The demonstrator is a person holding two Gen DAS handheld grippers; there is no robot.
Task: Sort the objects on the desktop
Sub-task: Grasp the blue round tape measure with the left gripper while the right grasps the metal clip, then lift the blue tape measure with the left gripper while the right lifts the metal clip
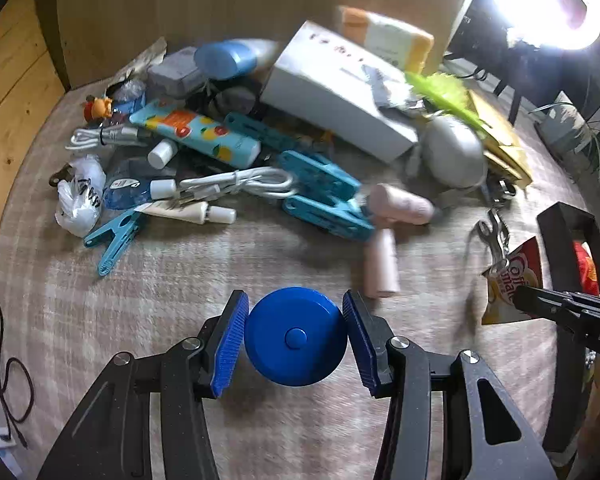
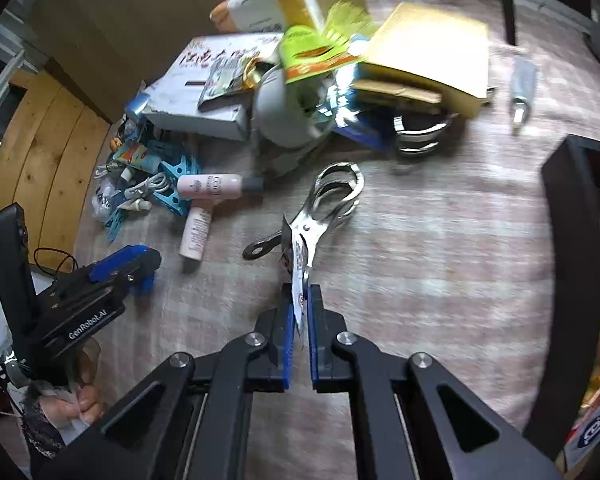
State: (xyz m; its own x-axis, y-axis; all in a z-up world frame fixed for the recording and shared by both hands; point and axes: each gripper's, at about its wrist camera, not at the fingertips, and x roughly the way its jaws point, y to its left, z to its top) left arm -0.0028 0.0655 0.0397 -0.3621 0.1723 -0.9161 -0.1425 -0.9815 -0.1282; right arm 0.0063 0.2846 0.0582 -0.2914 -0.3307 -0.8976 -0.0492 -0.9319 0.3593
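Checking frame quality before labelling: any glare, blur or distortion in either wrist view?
Left wrist: blown-out glare fills the top right corner; the pile is motion-smeared, while the blue round case in the left gripper stays sharp. Right wrist: the tablecloth and yellow padded envelope are streaked; the right gripper on the sachet is crisp. Both: strong fisheye bending, dark corners.

We see even, fairly dim daylight on the desk (image 1: 260, 420). A blown-out white glare (image 1: 540, 4) fills the upper right corner of the left wrist view. Motion blur smears the clutter in both views. Fisheye distortion bends the edges, and dark vignetting rounds the corners. Shadows are soft.
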